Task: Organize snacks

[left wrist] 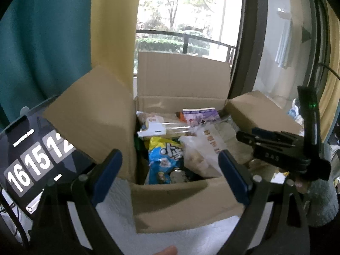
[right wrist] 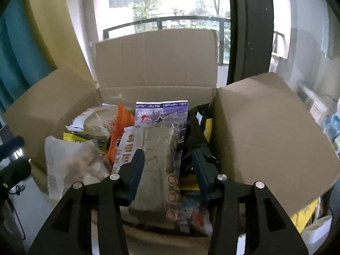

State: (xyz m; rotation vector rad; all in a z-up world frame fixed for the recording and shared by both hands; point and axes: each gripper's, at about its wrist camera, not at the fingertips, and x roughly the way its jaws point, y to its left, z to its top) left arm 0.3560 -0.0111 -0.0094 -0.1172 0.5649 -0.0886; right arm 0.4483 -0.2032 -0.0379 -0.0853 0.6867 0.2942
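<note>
Between right tool [right wrist: 167, 170] blades: purple snack pack [right wrist: 159, 148].

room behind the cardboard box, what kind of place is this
Probably a home living room by a balcony: a teal curtain beside the glass door's dark frame, a black balcony railing outside, and pale laundry hanging.

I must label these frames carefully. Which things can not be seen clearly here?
- Bottom of the cardboard box: both views, hidden under the piled snacks.
- Clock screen: left wrist view, last digits covered by a box flap.
- Black bag: right wrist view, too dark to read.
- Right gripper: contact of its pads with the purple packet is unclear.
</note>
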